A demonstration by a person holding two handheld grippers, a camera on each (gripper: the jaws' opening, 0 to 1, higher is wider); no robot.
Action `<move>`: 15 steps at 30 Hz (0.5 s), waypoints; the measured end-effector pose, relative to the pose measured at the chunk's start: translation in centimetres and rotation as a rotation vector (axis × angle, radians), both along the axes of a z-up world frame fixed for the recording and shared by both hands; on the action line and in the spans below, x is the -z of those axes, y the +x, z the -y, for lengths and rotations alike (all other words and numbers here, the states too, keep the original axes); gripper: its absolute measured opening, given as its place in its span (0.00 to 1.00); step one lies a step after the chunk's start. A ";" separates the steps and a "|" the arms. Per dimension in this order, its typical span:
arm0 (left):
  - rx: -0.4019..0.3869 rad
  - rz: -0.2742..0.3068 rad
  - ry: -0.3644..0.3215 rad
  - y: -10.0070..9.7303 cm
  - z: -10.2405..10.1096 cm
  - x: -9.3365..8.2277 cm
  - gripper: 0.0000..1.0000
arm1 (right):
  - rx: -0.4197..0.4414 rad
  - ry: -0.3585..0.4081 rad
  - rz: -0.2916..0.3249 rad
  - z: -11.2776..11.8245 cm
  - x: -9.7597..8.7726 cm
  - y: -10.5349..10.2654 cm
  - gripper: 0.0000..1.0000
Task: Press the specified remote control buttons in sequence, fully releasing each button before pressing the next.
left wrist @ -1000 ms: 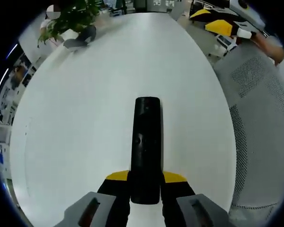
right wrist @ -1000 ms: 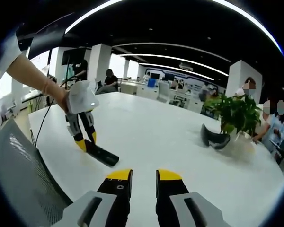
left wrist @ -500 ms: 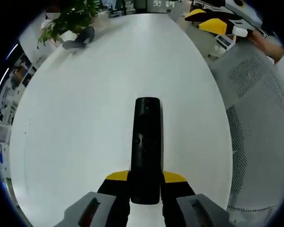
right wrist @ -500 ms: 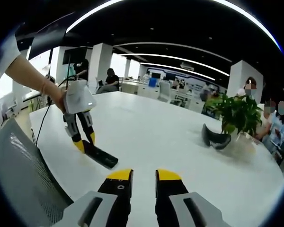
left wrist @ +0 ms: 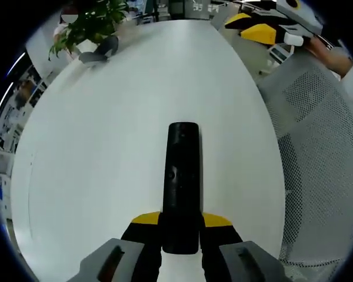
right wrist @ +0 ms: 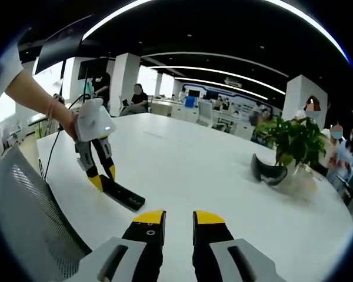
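A long black remote [left wrist: 182,182] points away from me over the white table [left wrist: 94,153], its near end clamped between the yellow-tipped jaws of my left gripper [left wrist: 181,221]. The right gripper view has this remote [right wrist: 121,194] lying low on the table, with the left gripper [right wrist: 97,174] on its end and a person's hand [right wrist: 67,120] holding that tool. My right gripper [right wrist: 179,218] hovers above the table [right wrist: 188,170], to the right of the remote and apart from it, its jaws a narrow gap apart with nothing between them. Its yellow tips [left wrist: 260,30] also appear at the table's far right.
A potted green plant [right wrist: 294,140] and a dark curved object [right wrist: 267,170] stand at the table's far side. A grey mesh chair [left wrist: 323,153] sits along the table edge beside the remote. People sit at desks far behind.
The left gripper and remote have drifted slightly left and lower in the right gripper view. The right gripper's tips have crept a little inward. Both grips are unchanged.
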State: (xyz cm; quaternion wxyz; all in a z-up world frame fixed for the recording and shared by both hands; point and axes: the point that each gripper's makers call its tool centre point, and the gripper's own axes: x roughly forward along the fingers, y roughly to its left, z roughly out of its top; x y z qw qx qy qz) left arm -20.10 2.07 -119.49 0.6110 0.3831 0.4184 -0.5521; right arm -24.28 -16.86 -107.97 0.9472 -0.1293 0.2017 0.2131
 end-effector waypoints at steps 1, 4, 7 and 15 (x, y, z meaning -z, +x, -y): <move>0.003 0.002 0.000 -0.1 0.0 0.0 0.23 | -0.001 0.000 -0.002 0.0 0.0 0.0 0.16; 0.008 0.003 -0.010 -0.4 0.0 0.0 0.23 | -0.004 -0.003 -0.003 -0.1 0.1 0.0 0.16; 0.004 0.002 -0.019 -0.6 0.0 -0.1 0.23 | -0.004 -0.002 -0.003 0.0 0.1 0.0 0.16; 0.016 0.003 -0.021 -1.5 0.2 -0.1 0.23 | -0.009 -0.004 -0.008 -0.1 0.2 -0.1 0.15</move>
